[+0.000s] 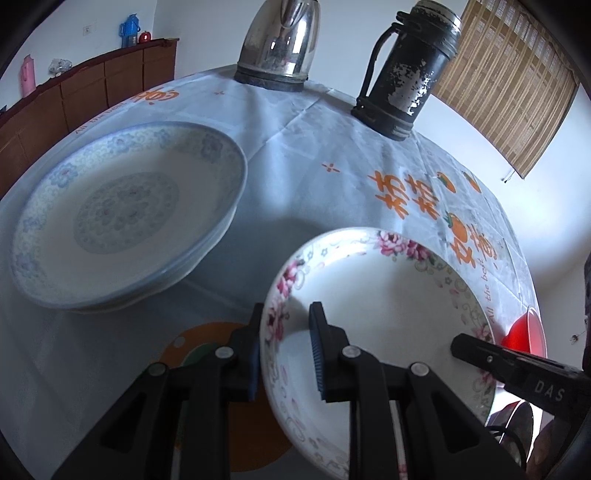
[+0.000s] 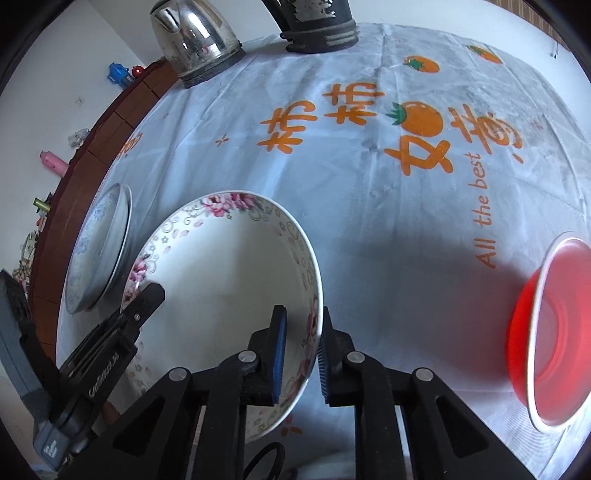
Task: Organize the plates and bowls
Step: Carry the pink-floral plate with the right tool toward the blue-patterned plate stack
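Note:
A white bowl with pink flowers [image 1: 388, 295] [image 2: 229, 266] is held between both grippers above the white tablecloth. My left gripper [image 1: 284, 354] is shut on its left rim. My right gripper [image 2: 301, 358] is shut on its right rim; the right gripper's finger also shows in the left wrist view [image 1: 480, 350]. A stack of blue-patterned plates [image 1: 122, 210] [image 2: 99, 251] sits to the left of the bowl. A red bowl [image 2: 546, 354] [image 1: 524, 328] sits to the right near the table edge.
A steel kettle [image 1: 280, 44] [image 2: 195, 40] and a worn black thermos [image 1: 406, 70] [image 2: 317, 26] stand at the back of the table. A brown cabinet [image 1: 74, 92] runs along the left wall. A bamboo blind [image 1: 506, 81] hangs at the right.

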The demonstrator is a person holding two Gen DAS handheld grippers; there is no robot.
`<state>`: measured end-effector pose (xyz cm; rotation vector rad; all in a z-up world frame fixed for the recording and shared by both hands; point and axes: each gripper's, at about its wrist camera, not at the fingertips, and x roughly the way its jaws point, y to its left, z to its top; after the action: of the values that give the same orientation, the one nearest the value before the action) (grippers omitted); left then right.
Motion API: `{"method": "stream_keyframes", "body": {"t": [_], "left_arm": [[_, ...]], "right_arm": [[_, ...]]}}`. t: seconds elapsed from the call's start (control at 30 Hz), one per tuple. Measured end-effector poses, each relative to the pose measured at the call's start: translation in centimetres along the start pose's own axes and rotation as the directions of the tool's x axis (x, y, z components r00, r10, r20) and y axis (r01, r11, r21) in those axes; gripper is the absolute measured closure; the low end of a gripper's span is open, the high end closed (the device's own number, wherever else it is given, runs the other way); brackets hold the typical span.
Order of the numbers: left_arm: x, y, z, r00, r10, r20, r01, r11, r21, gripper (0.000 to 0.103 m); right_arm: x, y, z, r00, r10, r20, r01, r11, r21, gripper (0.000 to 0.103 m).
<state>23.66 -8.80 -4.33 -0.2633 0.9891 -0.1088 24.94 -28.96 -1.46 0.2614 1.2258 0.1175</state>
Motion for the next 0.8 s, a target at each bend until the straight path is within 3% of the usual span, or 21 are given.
{"method": "stream_keyframes", "body": {"t": [0.33, 0.5, 0.8], "left_arm": [[0.0, 1.0, 0.3, 0.996, -0.061, -0.058, 0.062, 0.998, 0.017, 0.083], [-0.8, 1.0, 0.2, 0.997, -0.067, -0.033, 0.070, 0.994, 0.081, 0.083], [-2.6, 1.7, 0.3, 0.997, -0.076, 0.006, 0.075, 0.992, 0.105, 0.083]], "right_arm": [[-1.2, -0.1, -2.0, 0.999, 0.032, 0.029, -0.033, 0.999, 0.042, 0.089], [-1.9, 0.5, -2.9, 0.997, 0.051, 0.056, -0.052, 0.998, 0.027, 0.089], [-2.7, 1.4, -3.4, 0.992, 0.070, 0.104, -0.073, 0.997, 0.026, 0.090]]}}
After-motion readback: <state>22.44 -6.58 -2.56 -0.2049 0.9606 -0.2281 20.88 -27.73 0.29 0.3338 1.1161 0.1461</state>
